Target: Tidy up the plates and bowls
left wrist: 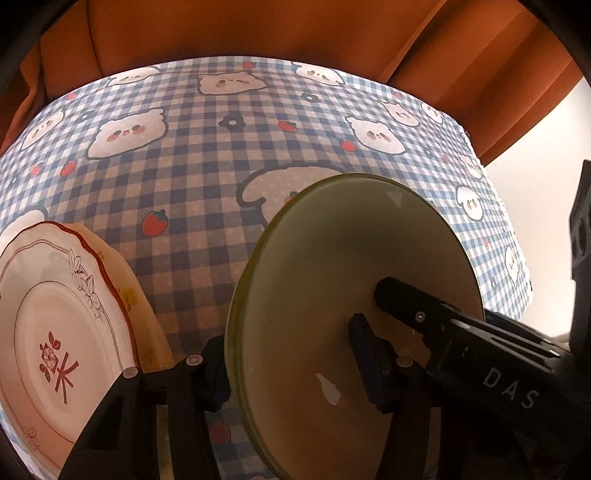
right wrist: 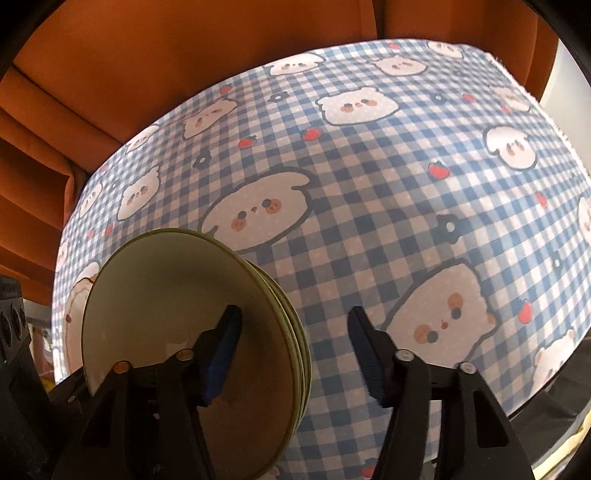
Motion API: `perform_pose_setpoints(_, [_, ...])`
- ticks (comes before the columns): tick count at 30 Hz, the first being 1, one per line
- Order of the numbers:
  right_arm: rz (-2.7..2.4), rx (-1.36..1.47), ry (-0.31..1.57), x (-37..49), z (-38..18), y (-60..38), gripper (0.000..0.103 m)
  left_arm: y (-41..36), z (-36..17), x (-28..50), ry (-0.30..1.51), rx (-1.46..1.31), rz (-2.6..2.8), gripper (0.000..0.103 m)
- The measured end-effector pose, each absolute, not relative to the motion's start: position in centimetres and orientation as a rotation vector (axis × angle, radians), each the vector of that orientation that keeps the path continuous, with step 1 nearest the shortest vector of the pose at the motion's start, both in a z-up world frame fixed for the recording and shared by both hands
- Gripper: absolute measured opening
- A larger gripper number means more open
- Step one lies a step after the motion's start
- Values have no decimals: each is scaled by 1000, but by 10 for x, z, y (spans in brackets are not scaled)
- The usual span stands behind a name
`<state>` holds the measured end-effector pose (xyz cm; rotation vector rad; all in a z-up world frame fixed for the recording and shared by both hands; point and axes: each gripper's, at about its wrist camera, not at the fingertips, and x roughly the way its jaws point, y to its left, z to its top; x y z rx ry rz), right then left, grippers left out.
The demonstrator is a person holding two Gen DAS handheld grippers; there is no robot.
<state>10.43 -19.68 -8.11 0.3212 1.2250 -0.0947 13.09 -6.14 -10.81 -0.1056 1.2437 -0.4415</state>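
In the left wrist view my left gripper is shut on the rim of a green plate, held up on edge above the table. The right gripper's finger lies across the plate's face. A white plate with red trim lies at the left on a cream plate. In the right wrist view my right gripper is open; its left finger lies over the face of the green plate stack, the right finger is over bare cloth.
The table has a blue checked cloth with bear and strawberry prints, also in the right wrist view. An orange sofa stands behind the table. The table's right edge drops off near a white wall.
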Motion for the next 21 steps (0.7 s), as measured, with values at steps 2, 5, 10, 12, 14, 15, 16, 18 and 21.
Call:
perform_pose_setpoints(2, [-70,363,1229,105,-85,-199,54,-61,-108,132,1249,-104,-439,57])
perform_pose_setpoints(5, [-35,393,1234,107,-87,-199,49,-62,-107,131,1248,-102,-426,55])
perform_pose_setpoints(10, [25,447,1245,109,-91,-200,39,-63,-106,129,1248,-85,-397,54])
perform_pose_setpoints(12, [40,443,1249,110,-91,-201,39,-65,-104,127,1245,-82,-377,53])
perform_pose_setpoints(14, [55,444,1252,110,-92,-203,39,-67,-102,124,1237,-78,-356,52])
perform_pose_setpoints(15, [61,443,1255,110,-92,-204,39,-68,-102,123,1235,-76,-346,51])
perform_pose_setpoints(16, [66,443,1257,111,-92,-205,39,-69,-101,121,1231,-75,-335,50])
perform_pose_setpoints(18, [77,438,1256,109,-92,-207,40,-70,-101,117,1231,-84,-321,50])
perform_pose_setpoints(21, [95,419,1256,105,-89,-210,40,-72,-100,110,1230,-105,-305,50])
